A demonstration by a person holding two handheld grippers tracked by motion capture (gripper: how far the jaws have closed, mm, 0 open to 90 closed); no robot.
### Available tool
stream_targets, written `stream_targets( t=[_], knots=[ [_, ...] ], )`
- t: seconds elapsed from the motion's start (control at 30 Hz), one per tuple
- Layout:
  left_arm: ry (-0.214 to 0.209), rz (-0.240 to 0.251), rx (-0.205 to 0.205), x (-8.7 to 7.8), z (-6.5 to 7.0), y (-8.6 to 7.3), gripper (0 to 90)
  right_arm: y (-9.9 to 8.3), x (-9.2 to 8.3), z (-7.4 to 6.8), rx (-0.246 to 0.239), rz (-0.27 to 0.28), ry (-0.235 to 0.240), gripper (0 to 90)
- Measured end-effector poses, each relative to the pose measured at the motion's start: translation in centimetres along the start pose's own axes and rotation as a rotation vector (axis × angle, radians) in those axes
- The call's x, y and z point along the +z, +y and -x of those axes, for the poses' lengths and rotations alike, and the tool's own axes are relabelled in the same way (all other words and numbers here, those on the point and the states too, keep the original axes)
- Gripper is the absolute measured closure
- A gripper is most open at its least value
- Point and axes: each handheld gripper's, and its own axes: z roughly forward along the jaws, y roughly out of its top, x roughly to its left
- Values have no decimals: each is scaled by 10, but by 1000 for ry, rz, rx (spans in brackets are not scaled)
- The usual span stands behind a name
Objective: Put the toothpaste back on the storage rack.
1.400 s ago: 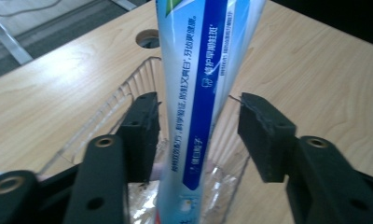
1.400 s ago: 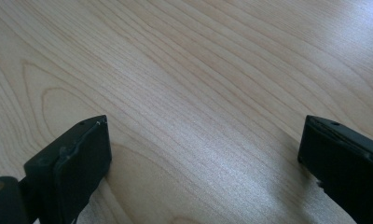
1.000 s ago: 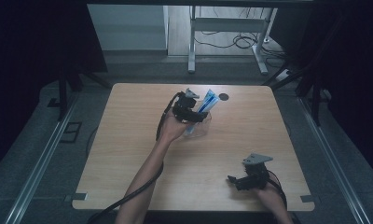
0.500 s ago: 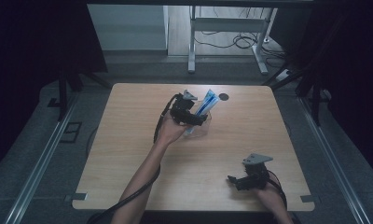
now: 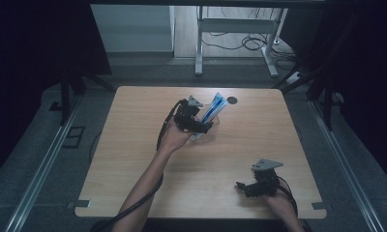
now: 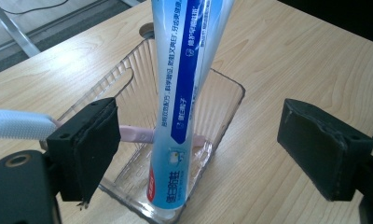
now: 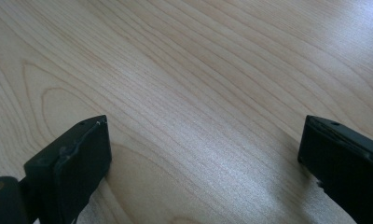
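i see a pale wooden square-cornered table (image 5: 133, 159) standing on a grey floor (image 5: 41, 159) in a dim room, with a metal rail (image 5: 37, 188) running along the floor at nine o'clock and white frame legs (image 5: 201, 48) and loose cables (image 5: 245, 42) at twelve o'clock beyond the far edge. a small dark round mark (image 5: 232, 100) sits on the table near that far edge.

just past the table's centre, toward twelve o'clock, stands a clear ribbed plastic tray (image 6: 224, 93). a blue and white toothpaste tube (image 6: 184, 93) stands in it, cap end down, leaning toward one o'clock. a pink-handled toothbrush with a white head (image 6: 17, 123) lies across the tray behind the tube.

my left gripper (image 6: 198, 149) has just been opening; its jaws stand wide and released, one on each side of the tube, neither pad touching it. my right gripper (image 7: 201, 154) rests low over bare wood at five o'clock, close to the near edge, jaws spread wide with nothing between them.

the table's nine o'clock half and three o'clock side offer broad bare wood for moving.
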Motion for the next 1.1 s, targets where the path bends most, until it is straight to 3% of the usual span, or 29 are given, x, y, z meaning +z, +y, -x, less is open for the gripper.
stream_targets(
  t=[0.4, 1.1],
  knots=[
    [-1, 10, -10, -11, 3, -7, 130, 0, 0, 0, 1, 0, 0, 19],
    [26, -1, 39, -33, 10, -34, 129, 0, 0, 0, 1, 0, -1, 19]
  ],
)
